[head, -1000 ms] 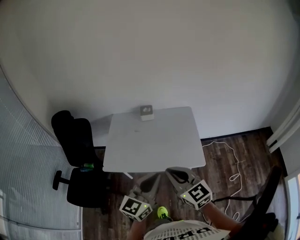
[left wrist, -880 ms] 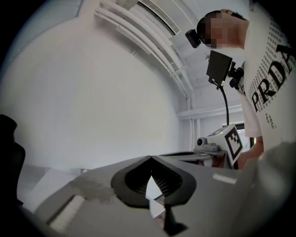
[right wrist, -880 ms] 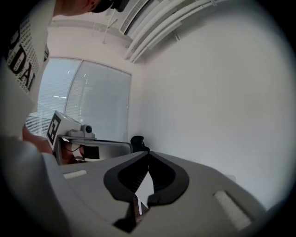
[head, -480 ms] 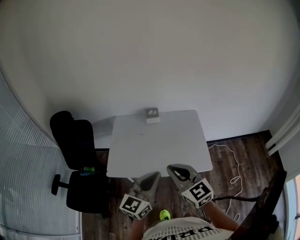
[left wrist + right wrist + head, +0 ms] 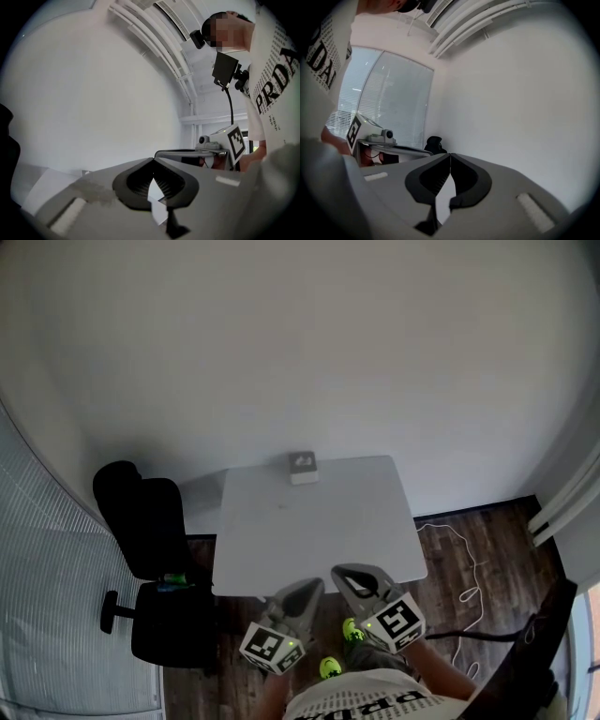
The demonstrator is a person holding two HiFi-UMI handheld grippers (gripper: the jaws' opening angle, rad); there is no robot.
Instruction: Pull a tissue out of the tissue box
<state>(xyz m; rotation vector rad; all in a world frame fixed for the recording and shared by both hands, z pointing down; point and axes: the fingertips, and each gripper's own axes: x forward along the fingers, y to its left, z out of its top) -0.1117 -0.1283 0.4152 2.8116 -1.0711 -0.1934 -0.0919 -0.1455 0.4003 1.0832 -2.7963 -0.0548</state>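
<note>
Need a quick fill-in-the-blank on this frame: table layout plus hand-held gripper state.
1. The tissue box sits at the edge of the table nearest the ____.
2. In the head view, the black office chair stands on the table's ____ side.
3. The left hand-held gripper and the right hand-held gripper both have their jaws ____, with nothing between them.
Missing words: wall; left; shut.

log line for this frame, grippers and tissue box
left gripper: shut, empty | right gripper: shut, empty | tissue box: far edge of table, not reached
</note>
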